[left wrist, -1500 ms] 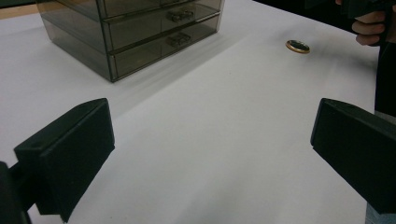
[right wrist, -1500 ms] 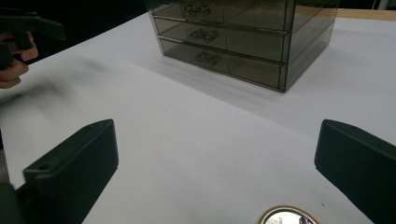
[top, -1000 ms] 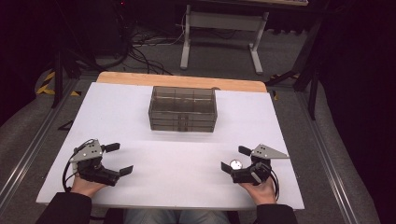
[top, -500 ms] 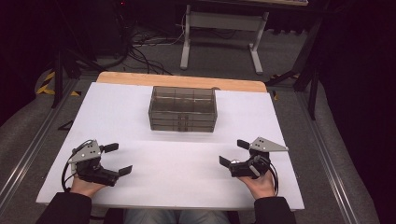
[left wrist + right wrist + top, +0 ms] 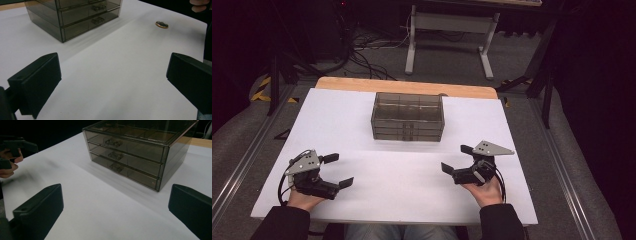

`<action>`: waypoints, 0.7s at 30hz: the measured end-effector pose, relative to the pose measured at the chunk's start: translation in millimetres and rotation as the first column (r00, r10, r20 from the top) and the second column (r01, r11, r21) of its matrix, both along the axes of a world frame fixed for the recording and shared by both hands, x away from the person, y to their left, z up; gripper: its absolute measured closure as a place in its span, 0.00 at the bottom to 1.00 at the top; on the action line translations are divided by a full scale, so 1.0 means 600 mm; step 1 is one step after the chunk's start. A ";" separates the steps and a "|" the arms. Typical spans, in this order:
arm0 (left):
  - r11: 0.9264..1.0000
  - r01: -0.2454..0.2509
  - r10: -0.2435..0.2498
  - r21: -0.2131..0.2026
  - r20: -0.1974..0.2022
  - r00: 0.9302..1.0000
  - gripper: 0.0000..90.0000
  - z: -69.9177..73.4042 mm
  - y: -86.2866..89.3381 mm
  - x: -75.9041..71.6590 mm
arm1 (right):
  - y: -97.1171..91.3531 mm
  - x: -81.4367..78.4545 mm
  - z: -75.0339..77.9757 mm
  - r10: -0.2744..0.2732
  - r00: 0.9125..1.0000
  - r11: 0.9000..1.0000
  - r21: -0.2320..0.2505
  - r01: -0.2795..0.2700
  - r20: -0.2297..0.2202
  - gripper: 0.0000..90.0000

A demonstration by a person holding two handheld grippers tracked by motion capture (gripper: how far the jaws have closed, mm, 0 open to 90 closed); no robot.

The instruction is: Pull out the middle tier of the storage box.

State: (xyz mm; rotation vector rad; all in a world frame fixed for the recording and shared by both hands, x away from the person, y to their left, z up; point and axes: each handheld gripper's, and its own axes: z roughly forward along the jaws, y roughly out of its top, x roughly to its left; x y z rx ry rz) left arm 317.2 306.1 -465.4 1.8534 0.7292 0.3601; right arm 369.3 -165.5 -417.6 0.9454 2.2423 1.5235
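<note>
Drawers, three of them, sit in a see-through box (image 5: 407,116) at the back middle of the white table (image 5: 362,200), all pushed in. Left gripper (image 5: 333,170) and right gripper (image 5: 457,159) rest near the front, jaws wide, holding nothing. Small coin (image 5: 161,24) lies on the table.

The person wears dark sleeves (image 5: 287,220) that show at the bottom edge of the high view. The left gripper (image 5: 334,170), at lower left of that frame, is black with a grey three-cornered plate (image 5: 303,162) on top and a thin black cable (image 5: 282,182) looping off its side. The right gripper (image 5: 457,159), at lower right, carries a matching grey plate (image 5: 490,148), dotted with small dark screw holes, and its own black cable (image 5: 500,175). In the gripper views the jaws are blocky, matt black pads.
</note>
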 end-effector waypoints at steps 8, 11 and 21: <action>1.000 0.000 0.000 -0.007 0.000 1.000 0.00 0.000 0.000 0.000 | 0.020 0.011 0.006 0.017 1.000 1.000 -0.008 -0.017 -0.004 0.00; 1.000 0.000 0.000 -0.006 0.002 1.000 0.00 0.000 0.000 0.000 | 0.024 0.013 0.007 0.021 1.000 1.000 -0.010 -0.021 -0.007 0.00; 1.000 0.000 0.000 -0.010 -0.003 1.000 0.00 0.000 0.001 -0.001 | 0.043 0.030 0.007 0.025 0.999 0.999 -0.024 -0.026 -0.031 0.00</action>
